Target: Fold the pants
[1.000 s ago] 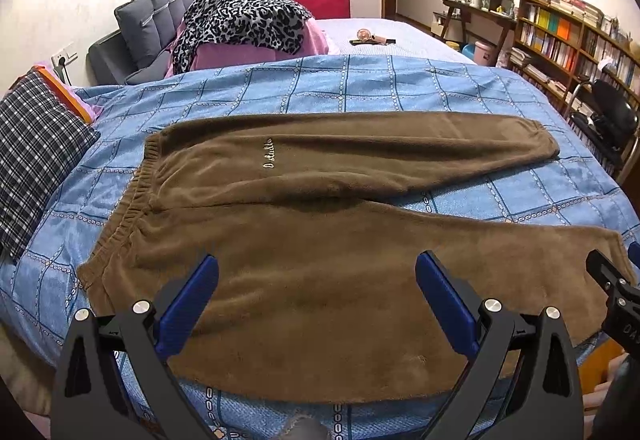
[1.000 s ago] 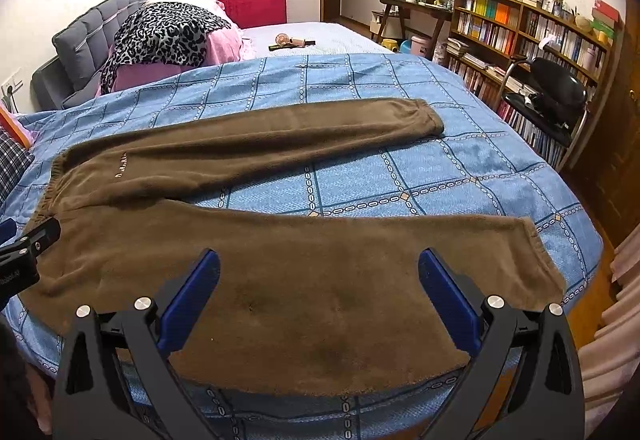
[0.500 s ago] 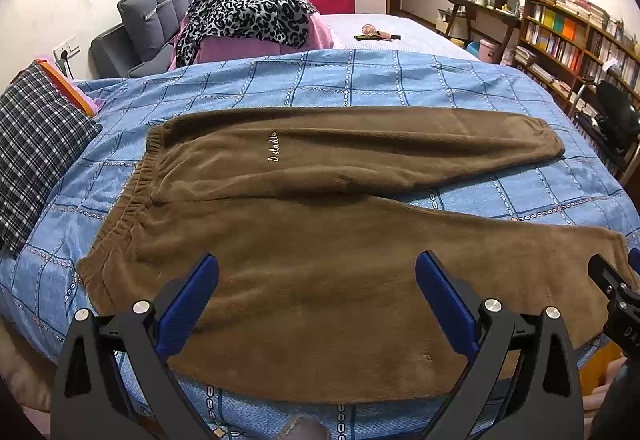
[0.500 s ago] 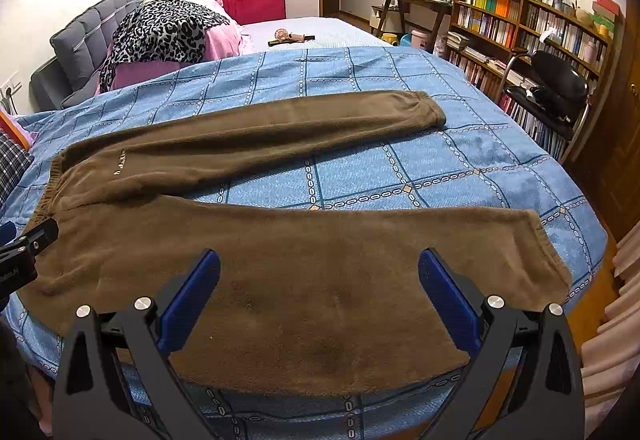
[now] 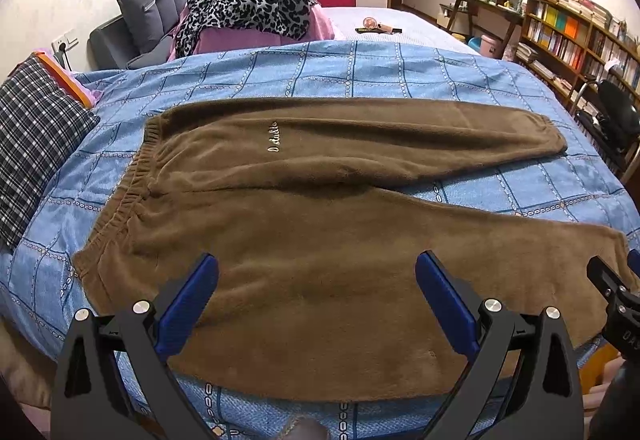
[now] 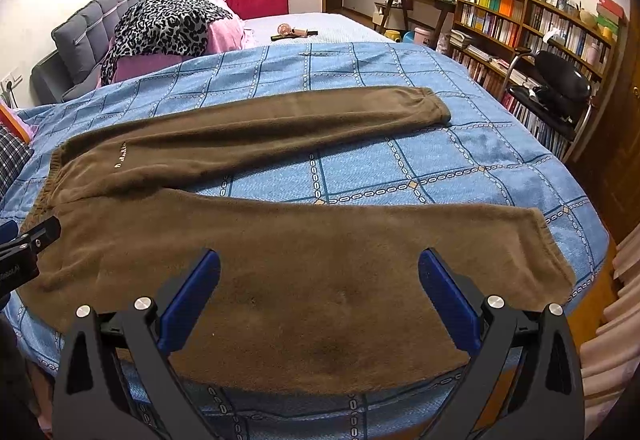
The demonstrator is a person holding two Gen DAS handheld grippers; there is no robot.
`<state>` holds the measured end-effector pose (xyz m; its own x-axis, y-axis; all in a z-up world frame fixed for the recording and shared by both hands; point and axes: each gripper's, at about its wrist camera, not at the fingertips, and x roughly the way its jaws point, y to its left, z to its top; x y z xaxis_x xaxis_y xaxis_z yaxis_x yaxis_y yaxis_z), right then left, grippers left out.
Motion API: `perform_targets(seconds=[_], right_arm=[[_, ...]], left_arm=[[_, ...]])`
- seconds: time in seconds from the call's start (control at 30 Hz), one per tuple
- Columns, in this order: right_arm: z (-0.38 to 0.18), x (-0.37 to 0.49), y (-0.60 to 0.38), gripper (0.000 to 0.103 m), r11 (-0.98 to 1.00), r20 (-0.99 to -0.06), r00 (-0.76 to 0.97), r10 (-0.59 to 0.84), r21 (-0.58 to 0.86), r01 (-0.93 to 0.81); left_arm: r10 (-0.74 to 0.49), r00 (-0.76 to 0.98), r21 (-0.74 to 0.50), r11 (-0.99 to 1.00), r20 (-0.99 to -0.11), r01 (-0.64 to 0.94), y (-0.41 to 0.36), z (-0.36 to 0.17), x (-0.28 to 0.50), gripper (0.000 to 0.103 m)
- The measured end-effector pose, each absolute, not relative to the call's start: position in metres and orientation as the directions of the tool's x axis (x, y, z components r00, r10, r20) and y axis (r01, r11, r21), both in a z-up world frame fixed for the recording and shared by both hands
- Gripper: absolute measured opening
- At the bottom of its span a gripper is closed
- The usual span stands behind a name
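Brown fleece pants [image 5: 304, 224] lie flat on the blue checked bedspread [image 5: 360, 76], waistband [image 5: 120, 200] at the left, legs spread apart toward the right. They also show in the right wrist view [image 6: 280, 260]. My left gripper [image 5: 316, 272] is open and empty, hovering over the near leg close to the hip. My right gripper [image 6: 318, 272] is open and empty over the near leg toward its cuff [image 6: 552, 256]. Each gripper's body shows at the edge of the other's view.
A plaid pillow [image 5: 36, 144] lies at the left. A leopard-print cloth [image 5: 248, 8] on pink bedding sits at the back. A bookshelf [image 6: 540, 24] and a black chair [image 6: 560, 80] stand at the right. The bed's near edge [image 6: 352, 412] is just below the grippers.
Both grippers have shifted slightly, the views tilting down a little toward the pants. The pants have not moved and both grippers stay open.
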<state>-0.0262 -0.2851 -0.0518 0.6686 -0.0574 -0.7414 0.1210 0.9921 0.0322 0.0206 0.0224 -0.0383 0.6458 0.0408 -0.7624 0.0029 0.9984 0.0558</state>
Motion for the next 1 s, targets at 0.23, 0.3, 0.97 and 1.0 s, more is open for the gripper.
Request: perform_targets(seconds=[0.23,0.3,0.97,1.0], right_arm=[[-0.052,-0.025,-0.288,0.100,0.991,-0.743,0.667,-0.057,0.040,0.130],[-0.051,-0.025,-0.287,0.100,0.991,-0.742,0.668,-0.058,0.038,0.129],[-0.039,-0.035,-0.302,0.100,0.985,-0.719,0.689,-0.089,0.039,0.168],[-0.037,-0.035,-0.303,0.100,0.985,-0.715,0.693,-0.094,0.035,0.170]], left_arm=[[0.047,0.642,0.056,0.998,-0.766,-0.006,0.025,-0.040,0.022,0.098],[0.048,0.642,0.058,0.998,-0.765,-0.005,0.025,-0.040,0.022,0.098],[0.051,0.660,0.086,0.996,-0.749,0.020,0.017,-0.031,0.015,0.098],[0.054,0.663,0.089,0.996,-0.746,0.020,0.016,-0.030,0.015,0.098]])
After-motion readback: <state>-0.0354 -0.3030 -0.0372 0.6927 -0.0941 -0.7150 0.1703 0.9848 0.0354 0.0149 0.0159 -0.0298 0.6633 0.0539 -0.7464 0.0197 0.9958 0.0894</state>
